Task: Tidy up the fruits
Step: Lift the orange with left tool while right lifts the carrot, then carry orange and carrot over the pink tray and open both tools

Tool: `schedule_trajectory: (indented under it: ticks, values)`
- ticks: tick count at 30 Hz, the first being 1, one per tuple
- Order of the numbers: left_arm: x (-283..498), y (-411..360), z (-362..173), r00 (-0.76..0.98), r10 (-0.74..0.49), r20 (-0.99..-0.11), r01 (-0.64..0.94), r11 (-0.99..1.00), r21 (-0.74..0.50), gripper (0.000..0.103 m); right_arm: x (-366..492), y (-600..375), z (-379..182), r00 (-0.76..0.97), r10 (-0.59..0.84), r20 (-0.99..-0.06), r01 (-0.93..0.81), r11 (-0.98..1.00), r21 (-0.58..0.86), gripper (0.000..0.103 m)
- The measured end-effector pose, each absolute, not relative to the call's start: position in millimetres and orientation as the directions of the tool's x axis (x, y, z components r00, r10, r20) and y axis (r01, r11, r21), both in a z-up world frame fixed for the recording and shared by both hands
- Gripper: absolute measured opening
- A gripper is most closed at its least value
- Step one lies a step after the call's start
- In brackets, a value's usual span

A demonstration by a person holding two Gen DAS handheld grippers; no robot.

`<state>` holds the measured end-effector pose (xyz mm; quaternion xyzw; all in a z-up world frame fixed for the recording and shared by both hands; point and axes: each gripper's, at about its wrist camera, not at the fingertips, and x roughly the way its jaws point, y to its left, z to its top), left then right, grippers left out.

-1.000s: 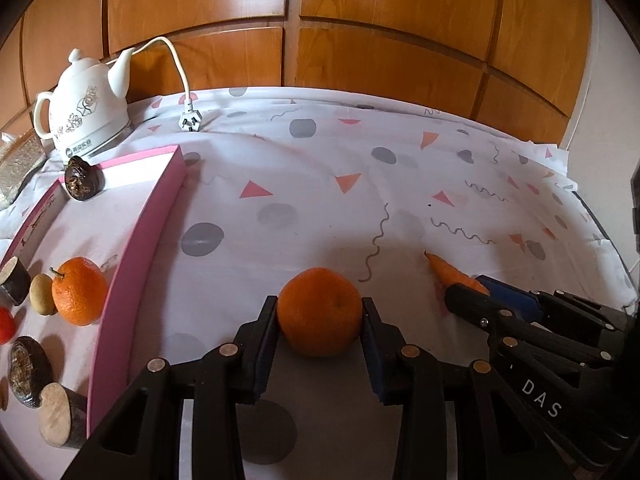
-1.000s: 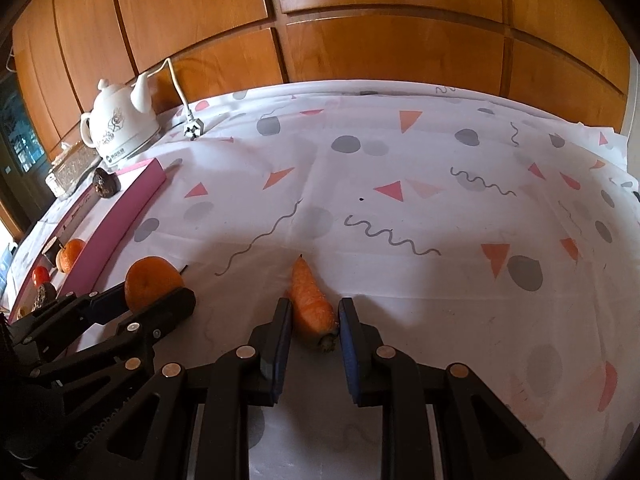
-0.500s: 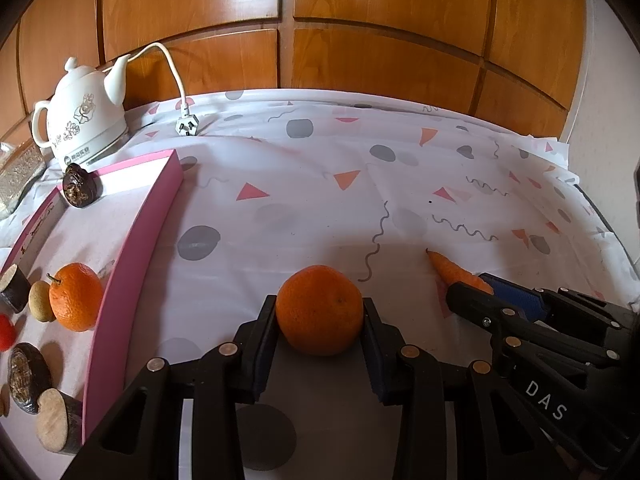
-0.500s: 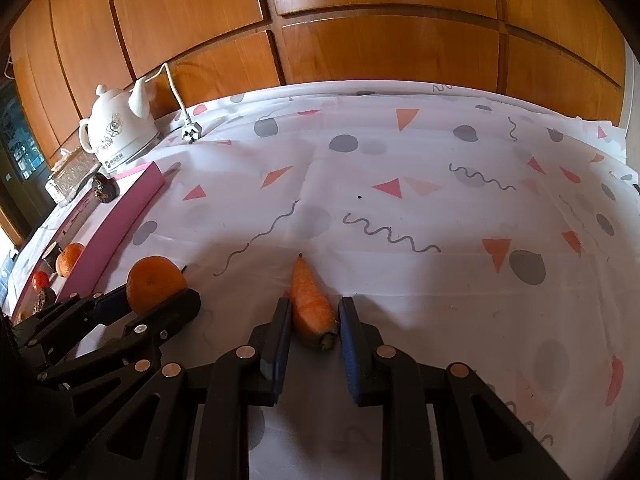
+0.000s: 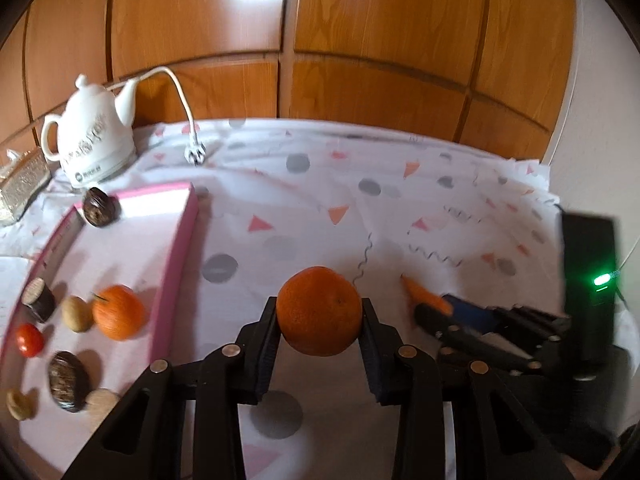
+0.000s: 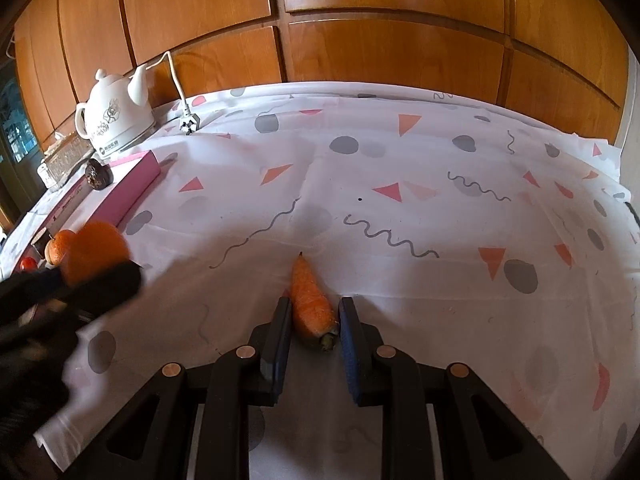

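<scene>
While the left gripper (image 5: 320, 320) pinches an orange (image 5: 319, 310) between its jaws, which have just closed a little further on it, the fruit hangs clear of the desk (image 5: 280, 216), right of the pink tray (image 5: 176, 264). The right gripper (image 6: 313, 320), farther right of the tray, has its jaws clamped on a carrot (image 6: 310, 304) lying on the cloth. The tray holds another orange (image 5: 118, 312).

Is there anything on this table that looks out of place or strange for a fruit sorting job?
Yes. A carrot, a vegetable, lies on the tablecloth among the fruit, between the right hand-held gripper's pads. Also, the kettle's plug lies loose on the cloth, not connected to anything.
</scene>
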<state>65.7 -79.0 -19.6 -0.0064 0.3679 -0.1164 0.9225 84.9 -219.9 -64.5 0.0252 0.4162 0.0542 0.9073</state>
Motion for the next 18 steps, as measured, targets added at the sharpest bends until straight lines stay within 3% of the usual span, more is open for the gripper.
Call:
schedule_trajectory:
  ticks: [6,18]
  values:
    - [53.6,-54.7,-0.5,0.722,-0.196,-0.663,0.170,0.980,-0.105,0.037,89.4,-213.9,-59.2,0.628,0.115,-0.770,-0.070,0.993,0.091,0.023]
    - [43.9,35.9,13.6,0.760,-0.080,-0.645,-0.010,0.991,-0.135,0.038,95.7,-130.5,-10.3,0.607,0.353,-0.712,-0.297,0.932,0.209,0.023]
